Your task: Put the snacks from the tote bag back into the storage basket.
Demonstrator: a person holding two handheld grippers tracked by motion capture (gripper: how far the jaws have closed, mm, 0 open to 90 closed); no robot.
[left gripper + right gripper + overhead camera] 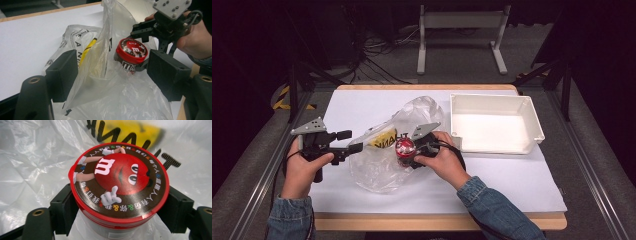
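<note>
- High view, at the left: one left tool [353, 141], held by the left hand [302, 167], with its two jaws parted on either side of a fold of the one clear plastic bag [377, 170]; whether the pads press the film cannot be told.
- Left gripper view: that bag [120, 100] rises between its two black jaws, and its yellow and black print lies beyond.
- High view, at the middle: one candy tub [404, 148] with a red lid lies at the bag's mouth on the white surface [512, 185].
- Right gripper view: the right tool [120, 206] has its two jaws closed on the tub [120, 180] just under the lid.
- High view, at the right: one white tray [532, 112] stands just beside the right hand [444, 160].
</note>
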